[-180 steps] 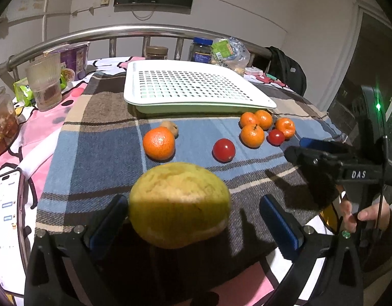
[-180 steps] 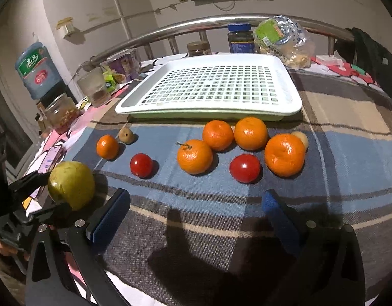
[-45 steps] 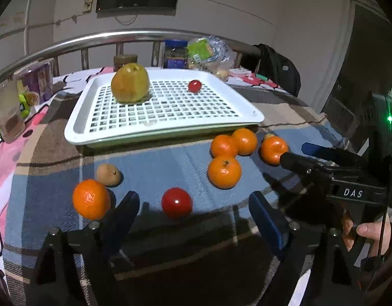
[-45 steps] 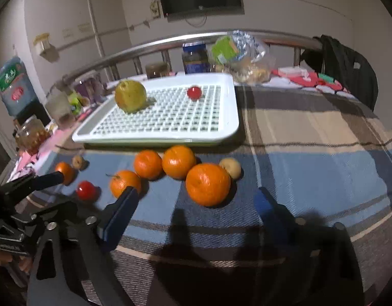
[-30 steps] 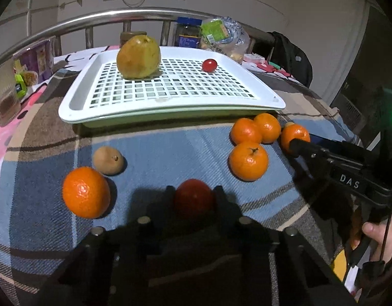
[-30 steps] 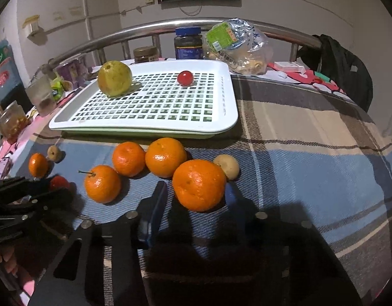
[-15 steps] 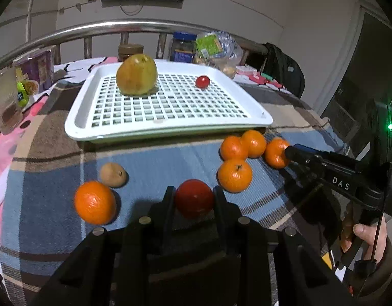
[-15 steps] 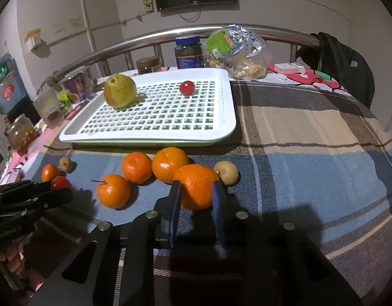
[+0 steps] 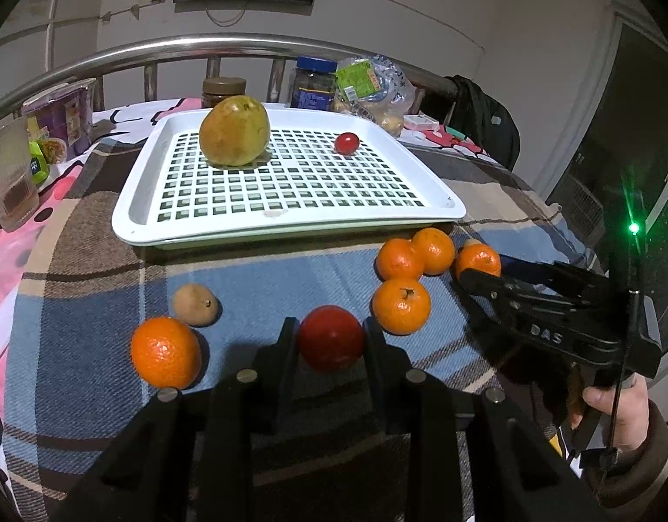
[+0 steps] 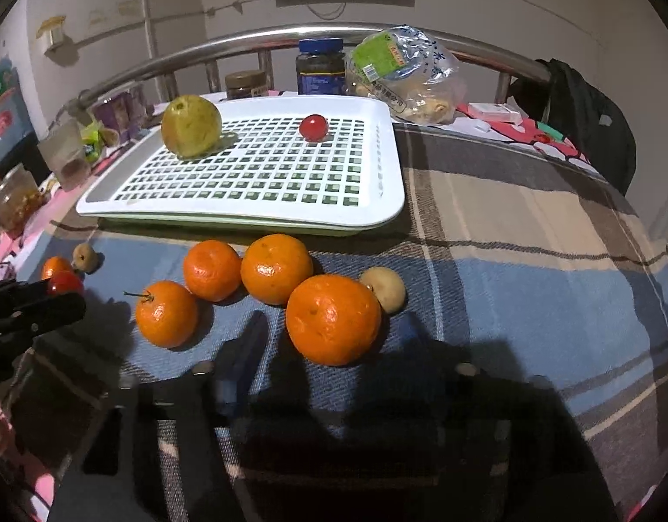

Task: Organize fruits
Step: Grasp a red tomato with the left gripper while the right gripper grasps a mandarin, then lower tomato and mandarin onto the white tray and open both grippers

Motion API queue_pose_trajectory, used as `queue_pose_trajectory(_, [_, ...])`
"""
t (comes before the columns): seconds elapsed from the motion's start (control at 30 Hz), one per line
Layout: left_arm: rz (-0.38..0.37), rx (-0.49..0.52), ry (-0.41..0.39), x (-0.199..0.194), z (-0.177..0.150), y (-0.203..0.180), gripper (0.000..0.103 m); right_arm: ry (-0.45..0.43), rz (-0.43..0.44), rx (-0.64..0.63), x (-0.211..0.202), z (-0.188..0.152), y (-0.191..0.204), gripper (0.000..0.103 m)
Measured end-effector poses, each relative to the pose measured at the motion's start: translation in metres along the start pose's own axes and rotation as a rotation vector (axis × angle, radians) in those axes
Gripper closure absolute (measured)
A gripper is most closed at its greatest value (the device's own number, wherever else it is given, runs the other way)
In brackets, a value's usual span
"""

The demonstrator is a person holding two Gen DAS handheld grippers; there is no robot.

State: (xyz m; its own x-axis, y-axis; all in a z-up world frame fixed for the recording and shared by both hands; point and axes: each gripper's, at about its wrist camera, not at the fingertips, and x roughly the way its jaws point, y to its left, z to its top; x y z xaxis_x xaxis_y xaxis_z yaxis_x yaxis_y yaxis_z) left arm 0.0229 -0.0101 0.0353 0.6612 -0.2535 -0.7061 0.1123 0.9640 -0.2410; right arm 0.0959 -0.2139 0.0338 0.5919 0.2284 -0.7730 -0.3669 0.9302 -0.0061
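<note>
- Your left claw (image 9: pixel 329 339) pinches the red tomato (image 9: pixel 330 337) between both fingers, just above the plaid blanket; it was clamped the same way half a second ago.
- Your right claw (image 10: pixel 334 339) has changed: half a second ago its fingers pressed the big orange (image 10: pixel 333 318); they now stand spread, one on each side, blurred.
- From the left camera, that orange (image 9: pixel 478 260) is partly hidden behind your right claw's tip.
- The white tray (image 9: pixel 290 226) carries the pear (image 9: pixel 235 131) and a small tomato (image 9: pixel 347 142), well apart.
- Only the right camera shows the tan fruit (image 10: pixel 382 289) touching the big orange.
- Three more oranges (image 10: pixel 276 268) cluster beside it.
</note>
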Motion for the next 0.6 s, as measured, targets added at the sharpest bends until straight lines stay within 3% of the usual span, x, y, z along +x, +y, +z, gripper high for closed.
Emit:
queue_pose_trajectory(0.33, [-0.001,-0.011,-0.032,-0.007,0.014,0.006,0.072,-0.046,0.063,0.031,-0.022,0.006,0.001,0.062])
queue_pose_trajectory(0.6, [-0.022,-0.078,-0.068,-0.008,0.057,0.024,0.072,-0.105,0.151,0.039,-0.034,0.046,0.008,0.062])
